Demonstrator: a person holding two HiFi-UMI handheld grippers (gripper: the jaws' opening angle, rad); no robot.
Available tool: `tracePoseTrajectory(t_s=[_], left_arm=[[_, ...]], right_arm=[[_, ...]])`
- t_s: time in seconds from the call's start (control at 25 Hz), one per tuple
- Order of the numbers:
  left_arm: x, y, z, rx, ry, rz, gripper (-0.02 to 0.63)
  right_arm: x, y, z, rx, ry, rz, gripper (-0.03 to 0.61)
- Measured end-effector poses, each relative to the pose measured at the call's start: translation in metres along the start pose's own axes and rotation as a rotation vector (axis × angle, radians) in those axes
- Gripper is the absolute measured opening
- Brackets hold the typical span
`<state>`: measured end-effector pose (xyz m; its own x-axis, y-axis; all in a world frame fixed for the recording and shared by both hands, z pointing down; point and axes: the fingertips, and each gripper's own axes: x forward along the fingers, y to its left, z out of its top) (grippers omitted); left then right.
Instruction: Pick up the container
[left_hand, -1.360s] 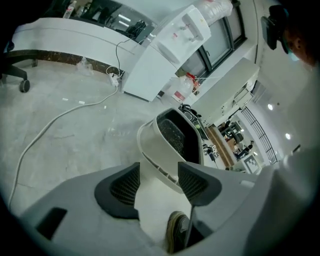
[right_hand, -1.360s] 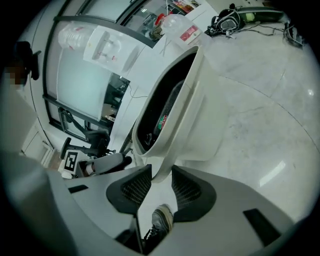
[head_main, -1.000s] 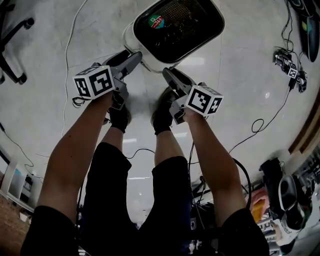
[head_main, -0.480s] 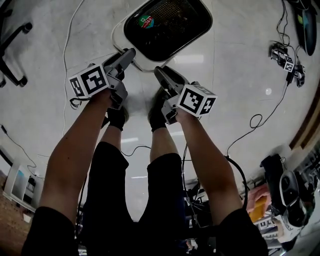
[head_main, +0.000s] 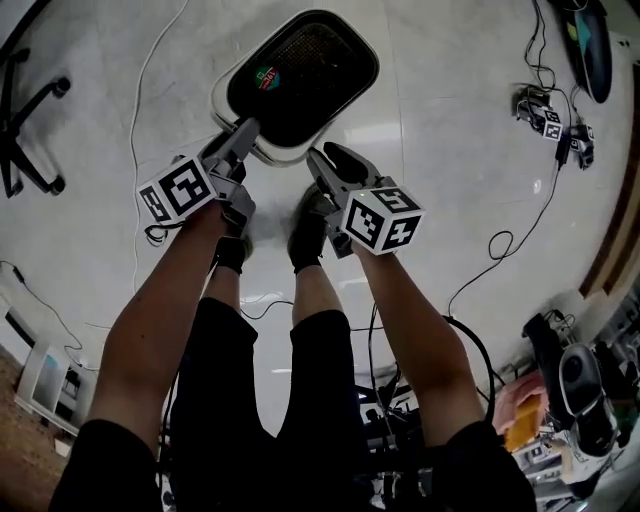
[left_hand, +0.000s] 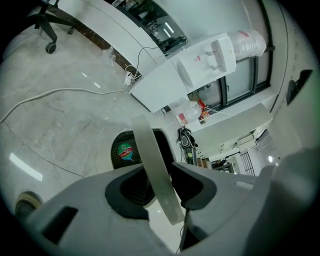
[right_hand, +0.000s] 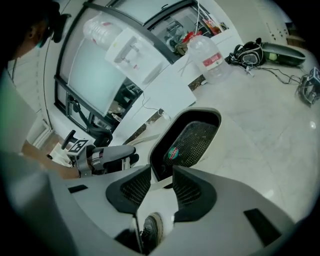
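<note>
The left gripper (left_hand: 162, 186) has just been closing, and its pads now clamp the pale rim of the container (head_main: 315, 60), which runs as a band between them in the left gripper view. The right gripper (right_hand: 161, 187) has just widened a little, yet the white rim sits between its ribbed pads and it holds that edge too.

In the head view both grippers meet the near rim just above the centre of the frame, left and right of each other, with their marker cubes (head_main: 178, 190) just below. The container is a white bin with a black mesh inside and a round green-and-red sticker (head_main: 264, 76), in the upper middle. Beneath lie the pale floor (head_main: 450, 150) and the person's shoes (head_main: 305, 235). A white cable (head_main: 140, 100) trails at the upper left.
</note>
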<state>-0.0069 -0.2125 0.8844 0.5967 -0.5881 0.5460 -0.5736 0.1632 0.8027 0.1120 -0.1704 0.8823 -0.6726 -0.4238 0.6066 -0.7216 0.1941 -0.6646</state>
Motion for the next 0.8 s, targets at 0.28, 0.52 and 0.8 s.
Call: tracePoseTrajectory(t_s=[0.28,0.52,0.8], left_arm=[[0.038,-0.046,0.023,0.068,-0.006,-0.062,0.115],[0.055,-0.081,0.039,0.038,-0.046,-0.115,0.080],[0.064,-0.098,0.049,-0.045,-0.062,-0.141,0.040]], right_arm=[[-0.031,-0.021,0.045,-0.010,-0.080,-0.043,0.130],[-0.061,-0.030,0.080,-0.014,-0.176,-0.065,0.130],[-0.083,-0.008,0.104,-0.099,-0.210,-0.067,0.117]])
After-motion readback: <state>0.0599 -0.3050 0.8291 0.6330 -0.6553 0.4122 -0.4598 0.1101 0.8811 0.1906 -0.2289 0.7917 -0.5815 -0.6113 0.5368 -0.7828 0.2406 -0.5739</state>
